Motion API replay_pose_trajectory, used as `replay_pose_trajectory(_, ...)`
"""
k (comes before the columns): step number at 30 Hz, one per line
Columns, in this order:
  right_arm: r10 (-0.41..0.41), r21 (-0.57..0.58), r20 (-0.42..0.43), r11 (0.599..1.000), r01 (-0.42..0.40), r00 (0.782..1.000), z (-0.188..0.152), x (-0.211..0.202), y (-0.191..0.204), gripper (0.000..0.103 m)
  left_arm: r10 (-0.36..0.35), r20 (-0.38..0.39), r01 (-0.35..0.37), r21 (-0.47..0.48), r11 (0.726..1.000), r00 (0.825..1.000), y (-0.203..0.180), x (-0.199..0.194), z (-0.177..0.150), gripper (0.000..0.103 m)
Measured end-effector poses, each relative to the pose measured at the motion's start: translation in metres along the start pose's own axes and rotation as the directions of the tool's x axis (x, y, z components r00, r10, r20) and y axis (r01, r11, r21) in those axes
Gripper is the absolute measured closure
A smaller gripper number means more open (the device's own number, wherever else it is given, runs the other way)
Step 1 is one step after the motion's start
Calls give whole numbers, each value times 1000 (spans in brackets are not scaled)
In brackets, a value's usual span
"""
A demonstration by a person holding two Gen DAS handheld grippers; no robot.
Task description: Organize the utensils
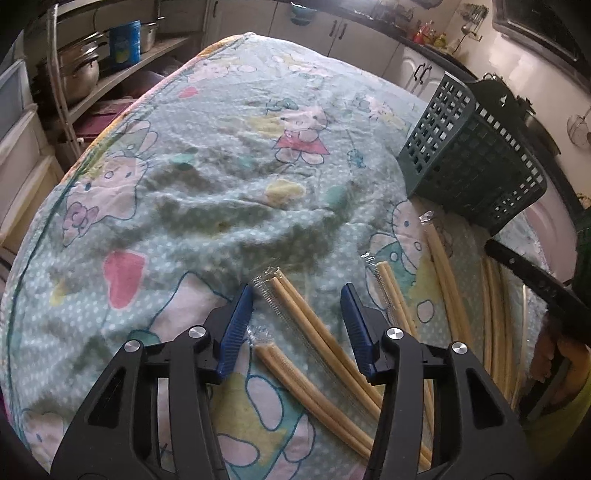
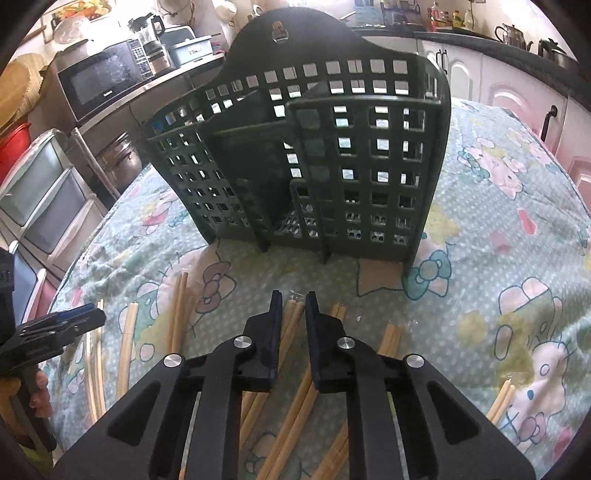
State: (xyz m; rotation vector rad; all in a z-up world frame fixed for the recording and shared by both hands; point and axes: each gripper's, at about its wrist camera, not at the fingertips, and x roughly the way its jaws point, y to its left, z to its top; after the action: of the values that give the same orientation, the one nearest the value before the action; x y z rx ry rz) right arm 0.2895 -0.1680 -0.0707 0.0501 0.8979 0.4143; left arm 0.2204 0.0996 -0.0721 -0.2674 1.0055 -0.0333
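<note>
Chopstick pairs (image 1: 314,325): pale beige, clear-wrapped. Left tool (image 1: 297,299) apart over one; right tool (image 2: 293,306) clamped on another.

Basket (image 2: 314,155) ahead; bare cloth (image 1: 221,177) left.

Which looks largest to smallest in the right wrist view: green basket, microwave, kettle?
1. Green basket, though it sits nearest the camera.
2. Microwave.
3. Kettle, far back, so its true size is unsure.

Under my right hand-held gripper (image 2: 293,301) the wrapped chopsticks (image 2: 295,413) run off the bottom edge; I can't see pad contact.
</note>
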Motion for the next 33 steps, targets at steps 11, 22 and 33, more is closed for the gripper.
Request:
replay_pose_trajectory(11, 29, -37, 49, 999, -27, 998, 4, -26, -3, 102, -1, 46, 0, 21, 1000, 999, -16, 0, 14, 98)
replay_pose_trajectory(22, 77, -53, 66, 996, -73, 995, 10, -53, -9, 102, -106, 159, 83, 146, 986, 982, -71, -44, 29, 101)
replay_pose_trajectory(33, 29, -32, -49, 999, -31, 998, 1, -11, -2, 71, -154, 222, 112, 189, 976, 963, -95, -74, 41, 102)
